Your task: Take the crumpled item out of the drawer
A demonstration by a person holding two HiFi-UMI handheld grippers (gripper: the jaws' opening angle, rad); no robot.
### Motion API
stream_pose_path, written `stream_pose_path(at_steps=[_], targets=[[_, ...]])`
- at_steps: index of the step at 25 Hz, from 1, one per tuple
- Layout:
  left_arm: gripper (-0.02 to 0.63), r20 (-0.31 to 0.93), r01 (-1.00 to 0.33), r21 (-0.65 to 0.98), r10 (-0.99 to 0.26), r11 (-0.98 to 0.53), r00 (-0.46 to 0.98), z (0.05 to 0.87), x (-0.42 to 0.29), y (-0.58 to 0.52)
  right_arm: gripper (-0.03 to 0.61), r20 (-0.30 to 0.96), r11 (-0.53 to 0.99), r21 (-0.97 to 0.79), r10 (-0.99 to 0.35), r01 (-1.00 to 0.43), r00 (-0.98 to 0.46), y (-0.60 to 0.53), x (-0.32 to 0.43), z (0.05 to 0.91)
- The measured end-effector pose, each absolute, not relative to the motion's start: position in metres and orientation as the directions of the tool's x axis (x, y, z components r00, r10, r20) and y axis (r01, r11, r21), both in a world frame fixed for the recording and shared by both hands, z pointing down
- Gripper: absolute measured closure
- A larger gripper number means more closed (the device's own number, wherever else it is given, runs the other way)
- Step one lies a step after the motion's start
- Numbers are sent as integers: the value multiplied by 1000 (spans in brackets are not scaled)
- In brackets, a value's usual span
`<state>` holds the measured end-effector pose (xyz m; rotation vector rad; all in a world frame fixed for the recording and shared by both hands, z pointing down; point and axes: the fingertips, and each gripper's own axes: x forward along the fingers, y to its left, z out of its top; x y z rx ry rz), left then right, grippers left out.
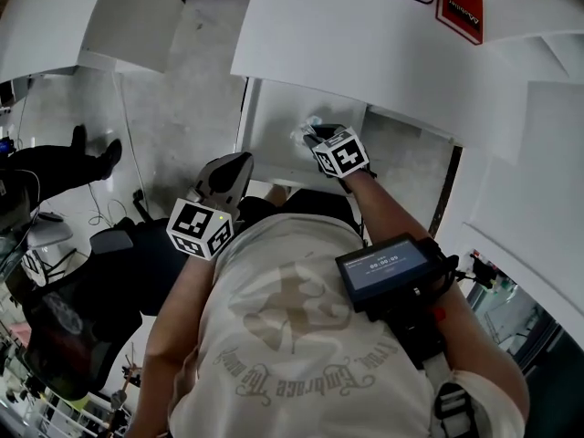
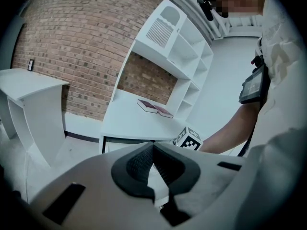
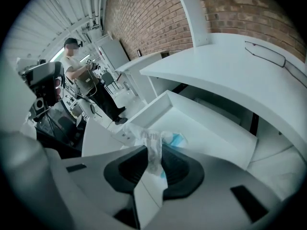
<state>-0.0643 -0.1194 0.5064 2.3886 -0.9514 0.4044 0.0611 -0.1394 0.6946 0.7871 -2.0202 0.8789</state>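
The crumpled item (image 3: 152,147), a thin white wrapper with a blue patch, hangs between the pads of my right gripper (image 3: 153,151), which is shut on it. It is lifted above the open white drawer (image 3: 206,131). In the head view the right gripper (image 1: 316,137) is over the drawer (image 1: 278,121) with the crumpled item (image 1: 307,126) at its tip. My left gripper (image 1: 239,162) is held off to the left of the drawer, away from it. In its own view the left gripper (image 2: 153,146) has its tips together and nothing between them.
The drawer sticks out from under a white desk (image 1: 365,44) that carries red books (image 2: 156,108). A white shelf unit (image 2: 175,47) stands on the desk against a brick wall. A person (image 3: 76,61) stands far behind. Dark chairs and gear (image 1: 64,272) are at the left.
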Motion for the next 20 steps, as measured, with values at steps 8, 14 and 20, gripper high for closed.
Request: stream_pose_path(at_steps=[8,14,20], targets=[[594,442,-674,364,-519,-643,732,504,-63,-132,479,804,533,-318,-287,-784,-521,-143,60,671],[594,433,-659,357,-508,-662,744,510,-64,-142,479,766,499,-351,-333,-792,-550,-145,59,658],[594,429,-652,354,-503,-670,750,514,-67,-149,479,731,500,-361,-373,-788,-571,-149,55,644]])
